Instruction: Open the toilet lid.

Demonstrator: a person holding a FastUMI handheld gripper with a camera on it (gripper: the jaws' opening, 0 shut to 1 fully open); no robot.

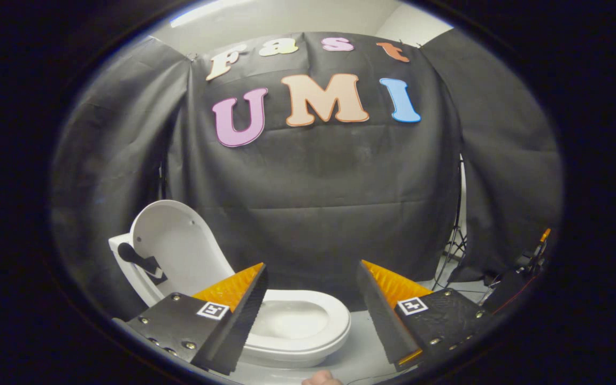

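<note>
The toilet lid (177, 243) is white and oval, standing raised and leaning back against the tank (121, 256), its pale underside facing forward. Below it the white seat (318, 315) rings the open bowl on the grey floor (359, 347). The gripper (310, 321) holds nothing, its fingers spread wide apart just before the seat.

We see the toilet lid (179, 248) standing upright at ten o'clock behind the seat (300, 323). The gripper (310, 289) hangs apart-fingered above the seat; a light stand (455, 235) stands at three o'clock.
</note>
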